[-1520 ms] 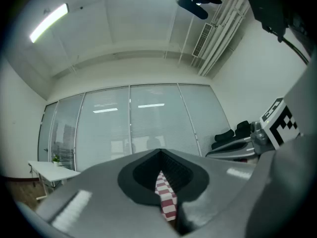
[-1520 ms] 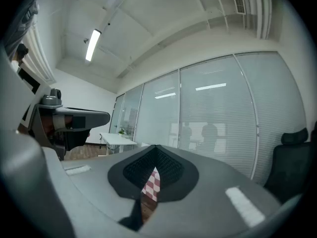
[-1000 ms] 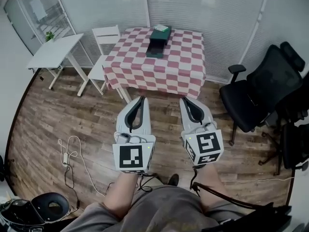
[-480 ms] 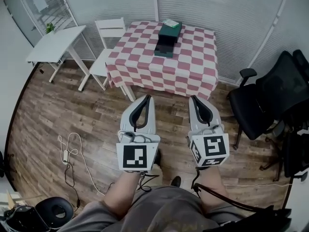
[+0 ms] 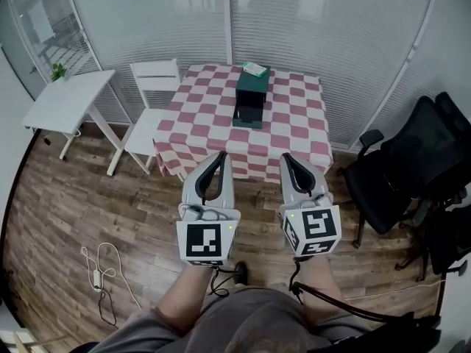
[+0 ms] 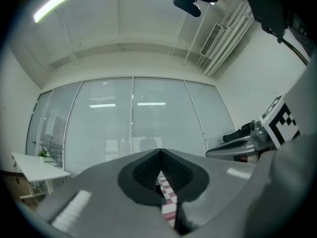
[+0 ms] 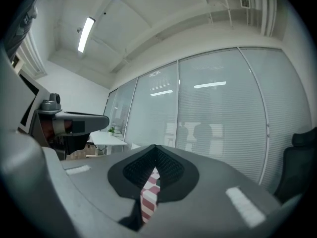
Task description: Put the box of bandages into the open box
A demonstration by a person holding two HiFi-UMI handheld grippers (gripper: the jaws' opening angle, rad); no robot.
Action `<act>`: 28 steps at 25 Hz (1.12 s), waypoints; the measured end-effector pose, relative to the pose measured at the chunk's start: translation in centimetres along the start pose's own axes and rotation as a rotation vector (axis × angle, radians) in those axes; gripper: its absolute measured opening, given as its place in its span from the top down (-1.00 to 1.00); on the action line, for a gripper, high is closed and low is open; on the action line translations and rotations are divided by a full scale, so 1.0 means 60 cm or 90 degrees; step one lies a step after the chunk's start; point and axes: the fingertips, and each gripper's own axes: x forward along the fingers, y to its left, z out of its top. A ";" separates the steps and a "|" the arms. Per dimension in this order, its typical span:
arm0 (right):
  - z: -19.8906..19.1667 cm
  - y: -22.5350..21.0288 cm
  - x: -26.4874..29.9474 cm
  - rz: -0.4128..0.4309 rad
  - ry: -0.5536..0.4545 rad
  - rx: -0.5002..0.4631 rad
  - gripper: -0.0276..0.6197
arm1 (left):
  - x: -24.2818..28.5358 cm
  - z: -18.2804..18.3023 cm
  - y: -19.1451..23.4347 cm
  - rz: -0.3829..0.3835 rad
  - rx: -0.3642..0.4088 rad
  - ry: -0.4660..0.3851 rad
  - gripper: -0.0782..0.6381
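Observation:
A dark green open box [image 5: 249, 101] stands on the table with the red-and-white checked cloth [image 5: 206, 123]. Just behind it, at the table's far edge, lies the small light green box of bandages [image 5: 255, 69]. Both grippers hang over the wooden floor, short of the table's near edge. My left gripper [image 5: 220, 155] is shut with nothing in it, and in the left gripper view its jaws meet at the tip [image 6: 159, 151]. My right gripper [image 5: 285, 157] is also shut and empty [image 7: 155, 147]. A strip of the checked cloth [image 7: 148, 192] shows through its jaws.
A white chair [image 5: 154, 94] stands at the table's left side, with a white side table [image 5: 62, 101] further left. A black office chair [image 5: 412, 160] is at the right. A white cable [image 5: 99, 271] lies on the floor. Glass walls with blinds close off the back.
The table and its boxes have come nearer as the person walks toward them. Both grippers travelled forward with the person and stayed shut.

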 end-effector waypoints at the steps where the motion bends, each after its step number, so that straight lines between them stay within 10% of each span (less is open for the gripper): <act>1: 0.007 -0.001 0.011 -0.005 -0.003 -0.005 0.83 | 0.010 0.001 0.010 -0.001 -0.001 -0.004 0.78; 28: -0.091 -0.179 0.307 -0.021 0.048 0.039 0.83 | 0.334 -0.137 0.065 -0.030 -0.006 0.067 0.78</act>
